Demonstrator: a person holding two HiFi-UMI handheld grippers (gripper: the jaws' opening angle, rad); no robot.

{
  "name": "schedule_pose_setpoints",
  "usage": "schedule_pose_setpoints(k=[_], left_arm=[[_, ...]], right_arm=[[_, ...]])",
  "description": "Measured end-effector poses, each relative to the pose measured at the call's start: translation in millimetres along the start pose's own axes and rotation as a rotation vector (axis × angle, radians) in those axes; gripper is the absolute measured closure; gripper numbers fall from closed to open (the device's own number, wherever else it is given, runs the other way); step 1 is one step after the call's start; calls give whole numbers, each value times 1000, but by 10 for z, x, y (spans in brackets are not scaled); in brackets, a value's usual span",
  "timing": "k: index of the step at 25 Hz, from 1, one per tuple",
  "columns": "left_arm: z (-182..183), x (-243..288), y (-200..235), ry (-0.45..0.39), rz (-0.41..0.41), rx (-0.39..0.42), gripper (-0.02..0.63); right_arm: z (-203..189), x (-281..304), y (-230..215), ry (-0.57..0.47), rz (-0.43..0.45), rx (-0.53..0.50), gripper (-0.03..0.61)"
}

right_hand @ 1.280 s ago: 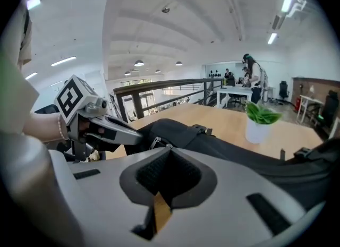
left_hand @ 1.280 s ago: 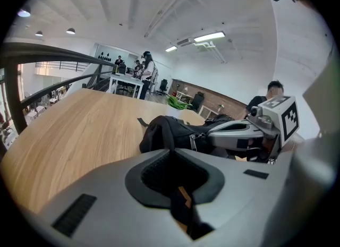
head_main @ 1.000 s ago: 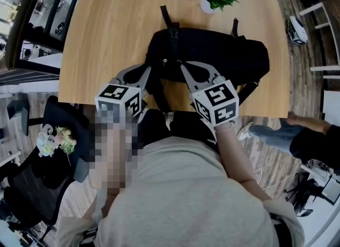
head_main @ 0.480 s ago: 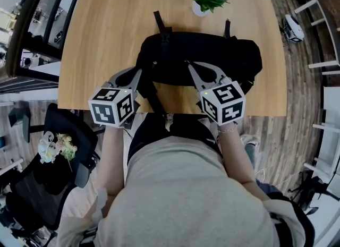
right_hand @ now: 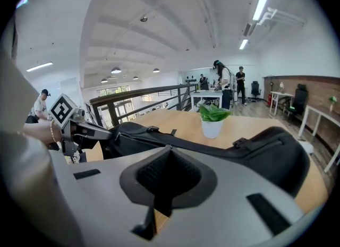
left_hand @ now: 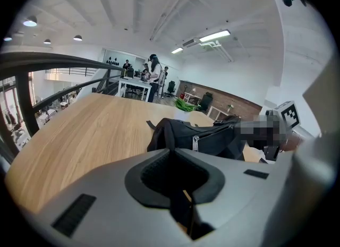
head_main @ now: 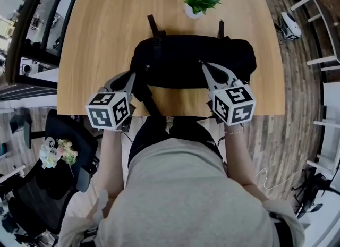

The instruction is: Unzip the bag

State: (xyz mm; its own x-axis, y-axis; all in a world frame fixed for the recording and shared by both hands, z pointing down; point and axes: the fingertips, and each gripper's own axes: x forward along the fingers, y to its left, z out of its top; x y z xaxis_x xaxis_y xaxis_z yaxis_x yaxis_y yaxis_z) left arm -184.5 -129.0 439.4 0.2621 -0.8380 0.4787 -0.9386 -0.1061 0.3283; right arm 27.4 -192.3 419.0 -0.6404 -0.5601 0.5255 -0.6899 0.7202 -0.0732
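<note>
Near the front edge of the tabletop [head_main: 106, 28] lies the bag [head_main: 191, 60], soft and likely to slide unless pinned. Both tools are closed: left tool [head_main: 131, 75] at its left end, right tool [head_main: 201, 63] on the zip [right_hand: 147, 138], where the pull needs pinching.

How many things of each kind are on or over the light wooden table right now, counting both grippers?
Black fabric bag: 1
Green potted plant in a white pot: 1
Grey two-jaw grippers, left gripper and right gripper: 2
Total: 4
</note>
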Motion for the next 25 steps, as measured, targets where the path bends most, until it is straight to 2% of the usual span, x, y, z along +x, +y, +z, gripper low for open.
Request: schedule_pose_setpoints(k=[4, 8, 12, 16, 20, 25], left_arm=[[8, 5, -10, -1, 13, 12, 577], [27, -25, -20, -2, 62, 79, 567], [177, -61, 12, -54, 101, 144, 456], [437, -5, -260, -100, 44, 279, 423], [532, 201, -741, -90, -62, 431, 419], [432, 519, -1231, -28, -196, 512, 419]], right_arm=[[8, -54, -65, -8, -18, 5, 568], [25, -84, -24, -20, -16, 9, 568], [38, -95, -24, -27, -17, 18, 568], [46, -103, -39, -35, -19, 26, 568], [66, -100, -40, -44, -21, 40, 568], [71, -106, -32, -55, -28, 53, 568]])
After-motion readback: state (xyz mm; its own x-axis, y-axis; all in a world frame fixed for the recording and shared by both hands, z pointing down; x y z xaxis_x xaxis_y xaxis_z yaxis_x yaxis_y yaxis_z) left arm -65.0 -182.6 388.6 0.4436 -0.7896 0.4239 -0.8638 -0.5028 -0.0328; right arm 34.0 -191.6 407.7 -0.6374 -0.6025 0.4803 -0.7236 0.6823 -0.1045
